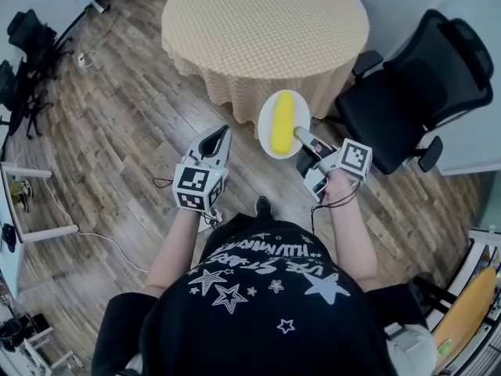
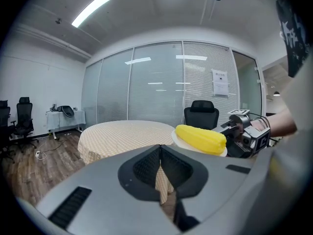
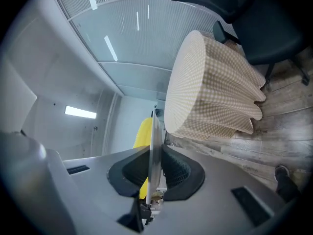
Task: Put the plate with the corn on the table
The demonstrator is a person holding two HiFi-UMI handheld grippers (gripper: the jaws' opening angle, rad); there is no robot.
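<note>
Pinching the plate (image 1: 268,128) of corn (image 1: 282,121), right tongs (image 1: 302,136) near table (image 1: 266,22)

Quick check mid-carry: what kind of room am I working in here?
Most likely an office meeting room: a cloth-covered round table, a black swivel chair beside it, and a glass partition wall with blinds.

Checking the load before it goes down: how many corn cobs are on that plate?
1. The corn lies on the plate, clamped by the right claw; none seems hidden.
</note>
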